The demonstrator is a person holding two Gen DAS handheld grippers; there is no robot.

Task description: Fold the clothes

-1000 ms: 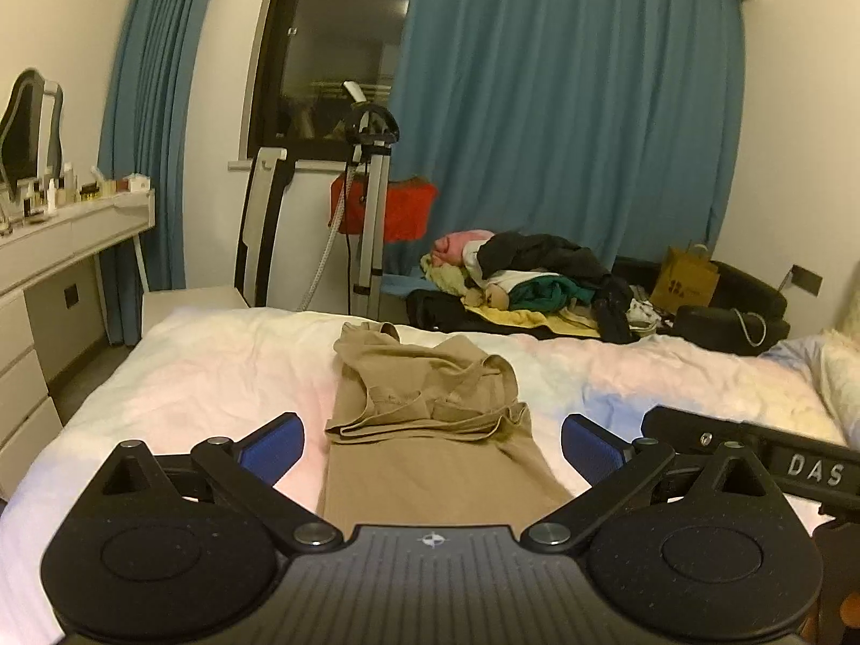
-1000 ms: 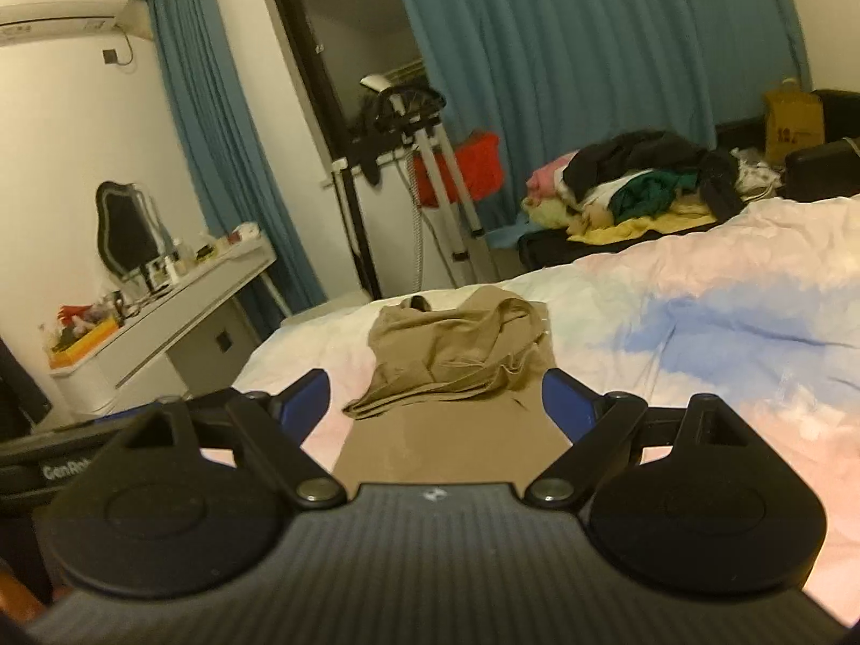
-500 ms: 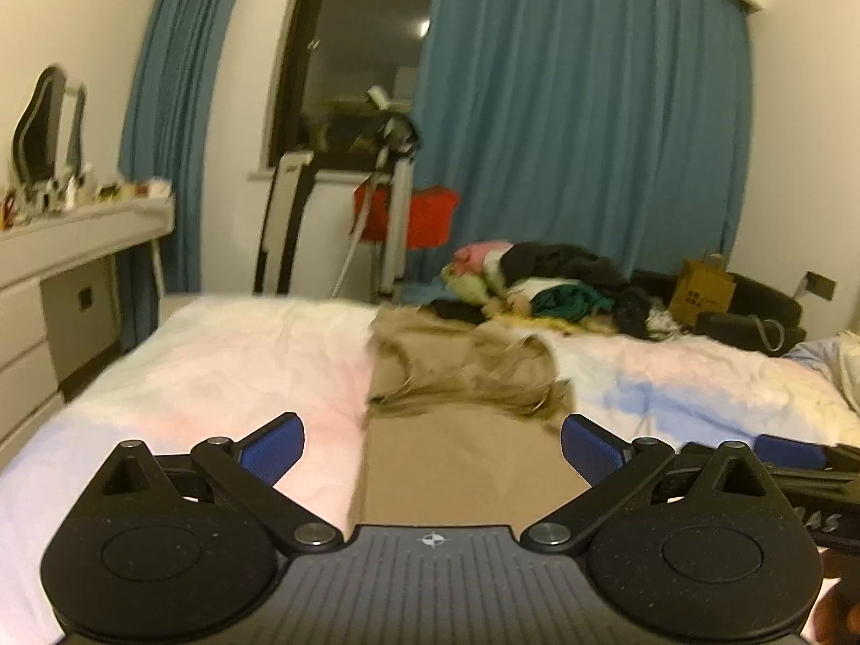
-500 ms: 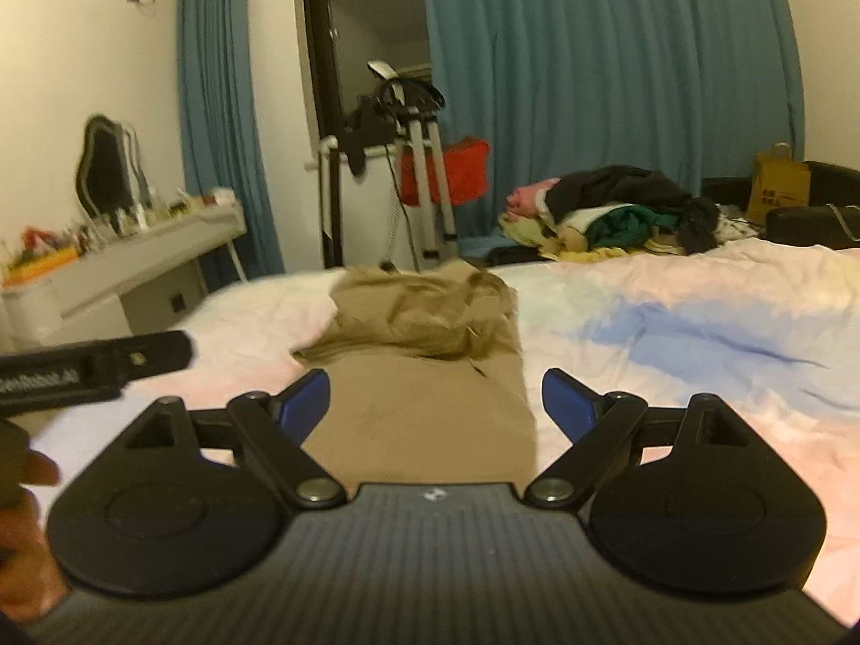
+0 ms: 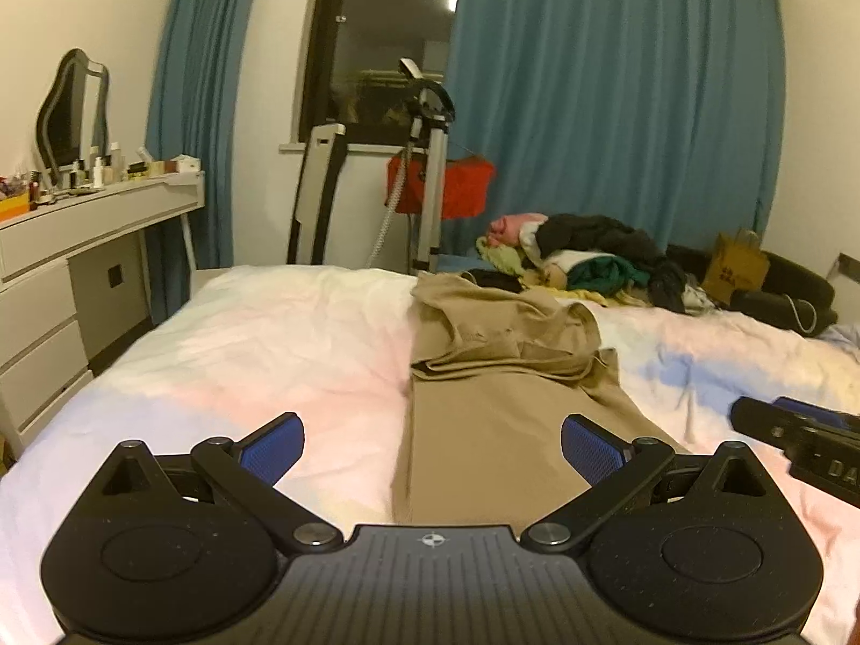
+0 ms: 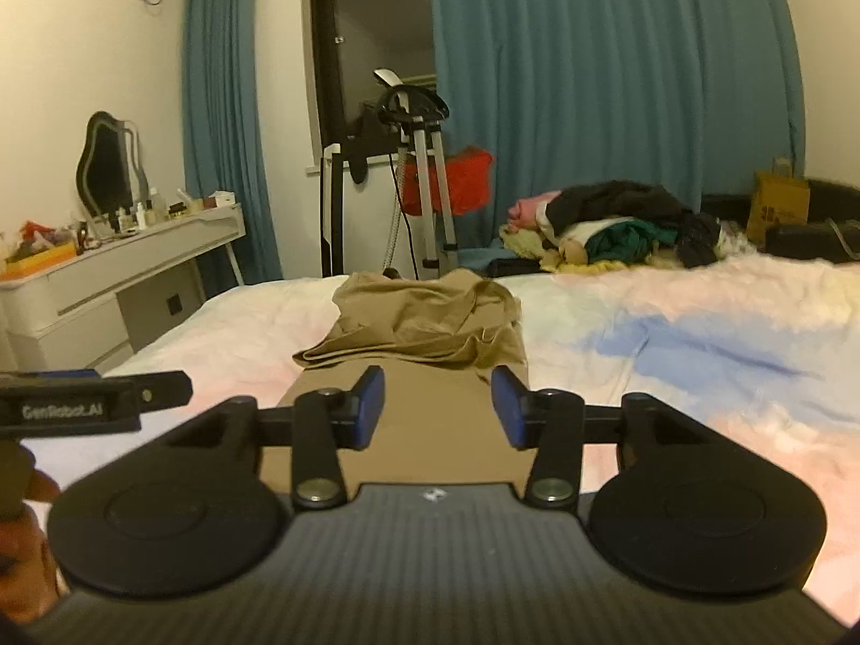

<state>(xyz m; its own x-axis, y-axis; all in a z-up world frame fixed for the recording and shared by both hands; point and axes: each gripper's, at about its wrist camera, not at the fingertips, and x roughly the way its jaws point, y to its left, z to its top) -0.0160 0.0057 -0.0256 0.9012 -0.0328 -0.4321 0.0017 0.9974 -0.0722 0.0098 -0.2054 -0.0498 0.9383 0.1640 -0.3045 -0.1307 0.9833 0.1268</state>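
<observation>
The tan garment (image 6: 414, 371) lies lengthwise on the bed (image 6: 672, 333), its far end bunched. Both grippers have dropped low over its near hem, likely for a fold. The right gripper (image 6: 436, 406) has just been closing, fabric below but nothing yet pinched; the left gripper (image 5: 430, 446) gapes wide.

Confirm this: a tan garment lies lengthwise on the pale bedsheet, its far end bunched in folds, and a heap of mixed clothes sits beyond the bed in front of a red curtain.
Wrong in one respect: the curtain behind the heap of mixed clothes is blue, not red; only a small red item hangs by the stand. The left wrist view shows it. The tan garment does lie lengthwise on the pale bedsheet, far end bunched.
</observation>
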